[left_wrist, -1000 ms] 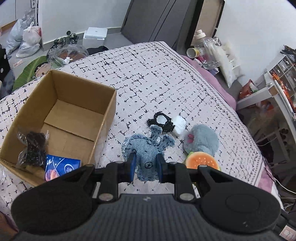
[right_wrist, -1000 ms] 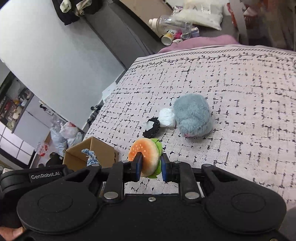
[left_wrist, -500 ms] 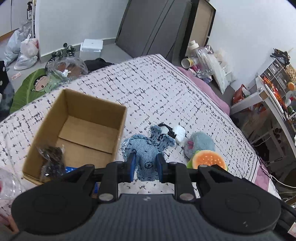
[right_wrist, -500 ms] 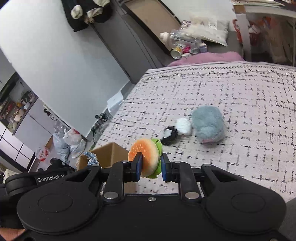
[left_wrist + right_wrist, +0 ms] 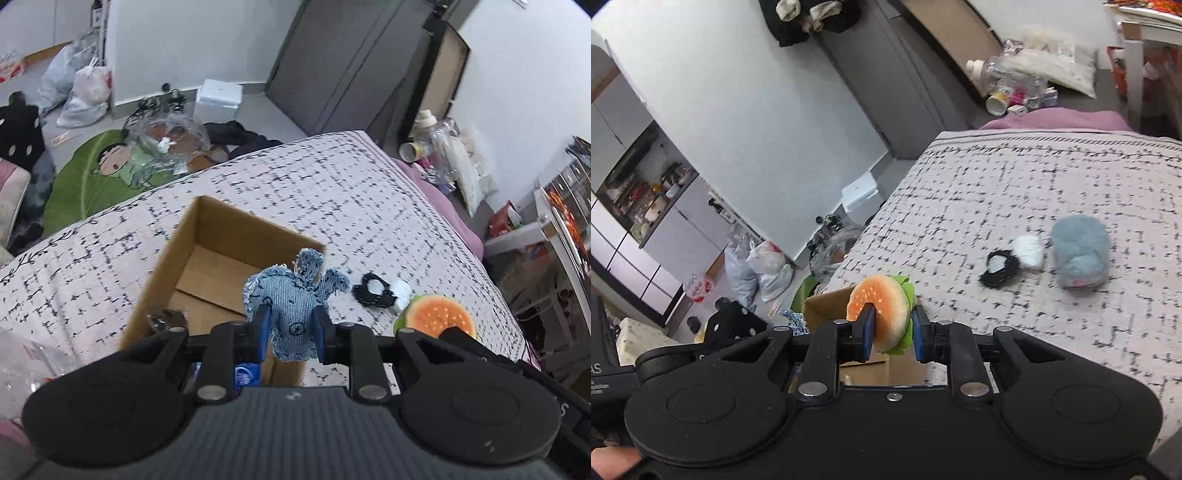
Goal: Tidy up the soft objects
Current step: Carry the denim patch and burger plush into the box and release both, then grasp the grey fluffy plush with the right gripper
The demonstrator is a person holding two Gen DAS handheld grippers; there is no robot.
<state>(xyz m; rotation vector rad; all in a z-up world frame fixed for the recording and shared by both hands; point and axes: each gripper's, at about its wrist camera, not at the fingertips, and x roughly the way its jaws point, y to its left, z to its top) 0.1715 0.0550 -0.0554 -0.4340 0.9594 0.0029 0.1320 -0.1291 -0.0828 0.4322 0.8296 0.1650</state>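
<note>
My left gripper (image 5: 290, 334) is shut on a blue denim soft toy (image 5: 293, 295) and holds it in the air over the right edge of an open cardboard box (image 5: 173, 258) on the bed. My right gripper (image 5: 892, 332) is shut on a plush hamburger (image 5: 882, 310), held above the box (image 5: 827, 306); the hamburger also shows in the left wrist view (image 5: 439, 317). On the bedspread lie a black scrunchie (image 5: 999, 267), a white soft piece (image 5: 1030, 251) and a grey-blue furry plush (image 5: 1078, 254).
The box holds a dark bagged item (image 5: 166, 319) and a blue packet (image 5: 245, 374). A clear plastic bag (image 5: 22, 362) lies left of the box. The floor beyond the bed has bags (image 5: 77, 92), a green leaf mat (image 5: 96, 181) and a white box (image 5: 218, 99).
Both grippers have risen and moved left toward the box with their toys. The denim toy now hangs over the box's right edge; the hamburger is near the box too.
</note>
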